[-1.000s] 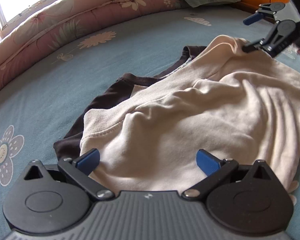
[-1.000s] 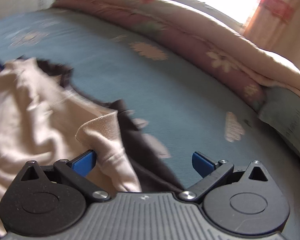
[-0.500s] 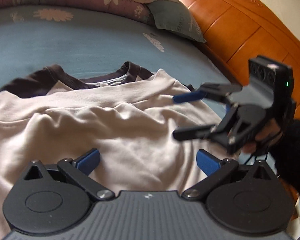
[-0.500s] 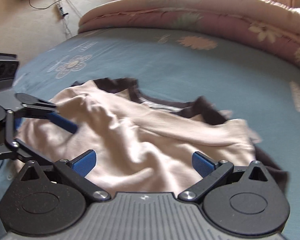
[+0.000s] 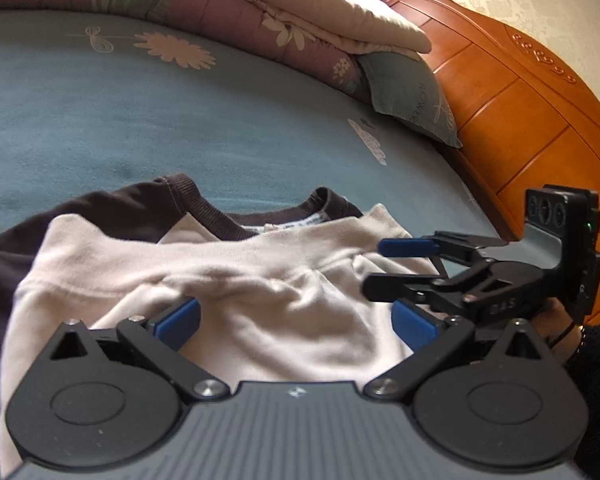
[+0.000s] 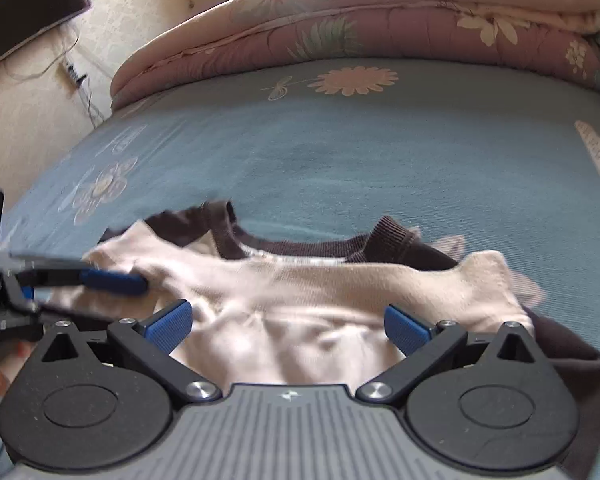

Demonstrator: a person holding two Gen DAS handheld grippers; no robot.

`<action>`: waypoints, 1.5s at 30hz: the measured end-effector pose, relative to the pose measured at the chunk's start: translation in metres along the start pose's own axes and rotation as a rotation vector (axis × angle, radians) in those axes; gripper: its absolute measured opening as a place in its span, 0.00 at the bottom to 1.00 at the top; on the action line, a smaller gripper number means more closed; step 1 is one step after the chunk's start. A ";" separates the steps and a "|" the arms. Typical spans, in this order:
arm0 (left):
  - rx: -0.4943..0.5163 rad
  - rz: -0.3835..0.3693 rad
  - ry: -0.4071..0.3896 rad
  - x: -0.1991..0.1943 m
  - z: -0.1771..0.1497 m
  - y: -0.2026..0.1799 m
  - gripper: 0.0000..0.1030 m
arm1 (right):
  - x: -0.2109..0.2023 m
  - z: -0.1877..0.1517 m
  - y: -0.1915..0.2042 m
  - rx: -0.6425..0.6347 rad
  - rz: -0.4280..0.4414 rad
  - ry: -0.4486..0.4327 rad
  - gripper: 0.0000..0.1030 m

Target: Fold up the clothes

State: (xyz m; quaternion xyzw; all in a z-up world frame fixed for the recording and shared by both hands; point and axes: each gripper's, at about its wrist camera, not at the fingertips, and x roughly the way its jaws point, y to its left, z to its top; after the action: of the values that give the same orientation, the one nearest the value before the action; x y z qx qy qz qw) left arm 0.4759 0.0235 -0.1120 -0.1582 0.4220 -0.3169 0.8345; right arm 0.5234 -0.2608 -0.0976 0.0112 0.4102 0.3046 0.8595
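Two tools over one garment, both with jaws spread wide and gripping nothing. Left tool [image 5: 296, 320] low over the near-left part of the cream-and-brown raglan shirt [image 5: 260, 280]; right tool [image 6: 288, 320] over the near-right part, blue pads straddling rumpled cream cloth. Seen also from the side in the left wrist view, right tool [image 5: 383, 268] pointing left across the cloth, one finger above the other; whether its lower finger touches the fabric cannot be told.

Shirt lying on the blue flowered bed sheet [image 5: 140, 120], brown ribbed neckband [image 6: 300, 246] at the far side, cream hem band folded up toward it, so already doubled once. Long axis now running left to right across both views, brown sleeves poking out at each end.

Judged as the pause between folds: cloth straight ahead of and under both tools, each nearer its own end of the bundle. Probably a pinch at either end next, then one end carried over the other. Loose knit, likely to sag and slide unless taken through both layers.

No containers in view. Rolled floral quilt [image 6: 379, 20] along the far edge, pillow [image 5: 411, 96] against the wooden headboard [image 5: 519, 112].
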 end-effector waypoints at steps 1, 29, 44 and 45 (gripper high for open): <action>-0.025 -0.031 0.004 -0.006 -0.004 0.001 0.98 | -0.011 -0.007 0.001 -0.014 0.014 0.005 1.00; 0.053 0.201 0.071 -0.090 -0.086 0.016 0.94 | -0.113 -0.151 0.007 0.036 -0.059 0.050 1.00; 0.025 0.289 -0.070 -0.035 -0.014 0.058 0.88 | -0.048 -0.076 -0.024 0.058 -0.138 0.003 1.00; 0.035 0.318 -0.069 -0.042 -0.017 0.056 0.88 | -0.051 -0.079 -0.027 0.055 -0.173 0.009 1.00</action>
State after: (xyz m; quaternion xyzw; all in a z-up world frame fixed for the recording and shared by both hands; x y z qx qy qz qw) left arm 0.4660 0.0929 -0.1263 -0.0857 0.4073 -0.1827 0.8907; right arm 0.4566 -0.3282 -0.1215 -0.0019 0.4217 0.2179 0.8802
